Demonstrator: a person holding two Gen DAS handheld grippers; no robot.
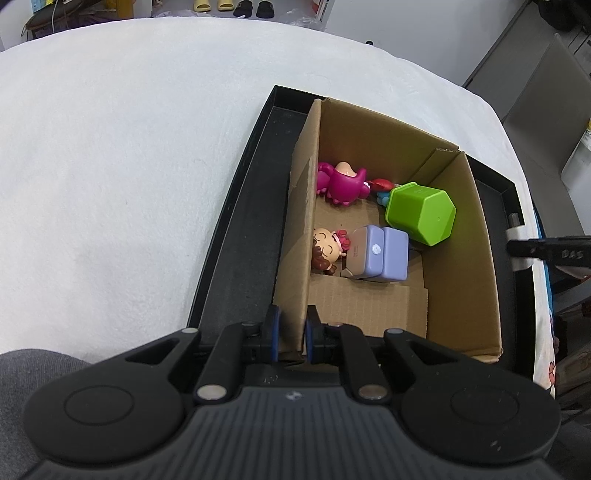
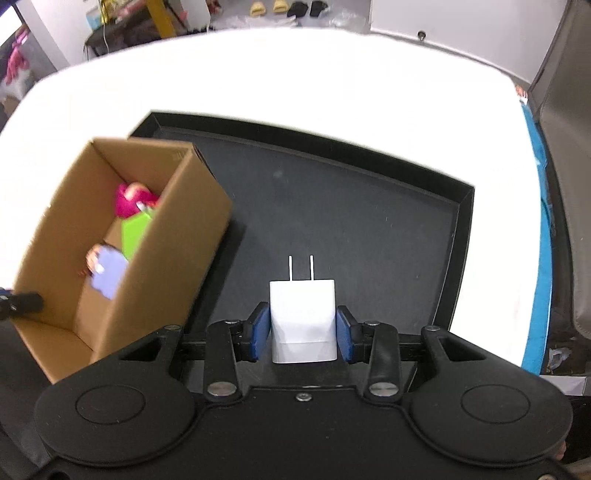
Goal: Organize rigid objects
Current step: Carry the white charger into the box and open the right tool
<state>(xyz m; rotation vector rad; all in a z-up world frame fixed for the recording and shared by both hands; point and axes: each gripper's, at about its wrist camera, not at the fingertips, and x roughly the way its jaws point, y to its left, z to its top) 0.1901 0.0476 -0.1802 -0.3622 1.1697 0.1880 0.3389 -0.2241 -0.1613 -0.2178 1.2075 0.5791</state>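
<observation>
The left gripper is clamping the near left wall of the cardboard box, one blue pad sitting on each side of the wall. The right gripper is squeezing a white charger between its blue pads, the two metal prongs pointing away from the camera over the bare floor of the black tray. The box is standing in the left part of that tray, which is lying on the white worktop. Inside the box, a lilac case is lying nearest, with a small doll head touching its left side. Just beyond them a green hexagonal cup is tilting on its side, and a magenta toy is resting against the far left wall. Far behind the worktop, pairs of yellow and black shoes are sitting on the floor.
</observation>
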